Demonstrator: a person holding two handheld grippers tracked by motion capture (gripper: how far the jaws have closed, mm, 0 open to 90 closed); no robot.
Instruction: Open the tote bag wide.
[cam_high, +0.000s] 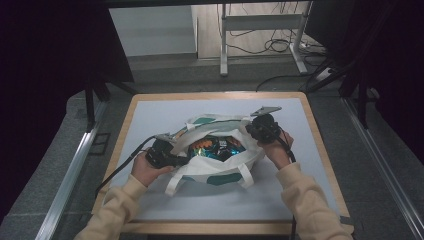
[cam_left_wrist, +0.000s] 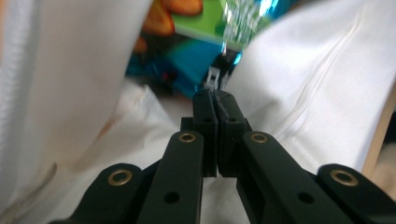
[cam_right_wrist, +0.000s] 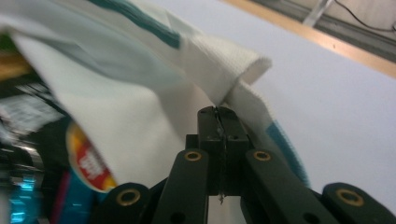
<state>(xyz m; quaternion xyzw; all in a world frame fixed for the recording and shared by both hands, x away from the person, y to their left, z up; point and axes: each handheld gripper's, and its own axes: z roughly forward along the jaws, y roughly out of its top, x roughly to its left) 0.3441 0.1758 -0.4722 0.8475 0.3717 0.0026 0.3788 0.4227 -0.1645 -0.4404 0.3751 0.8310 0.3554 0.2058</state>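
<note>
White cloth bag (cam_high: 220, 167) w/ teal patches sits mid-table on the pale mat (cam_high: 165, 112), mouth spread wide. Inside: shiny snack packets (cam_high: 216, 148), blue, orange & green. Left gripper (cam_high: 172, 159) at the bag's left rim, jaws pressed together w/ cloth pinched between them. Right gripper (cam_high: 256, 131) at the far-right rim, jaws also tight on the cloth edge next to a strap (cam_right_wrist: 233, 65). Another strap (cam_high: 175, 184) lies on the mat at the near-left side. Wooden table edge (cam_high: 215, 95) frames the mat.
</note>
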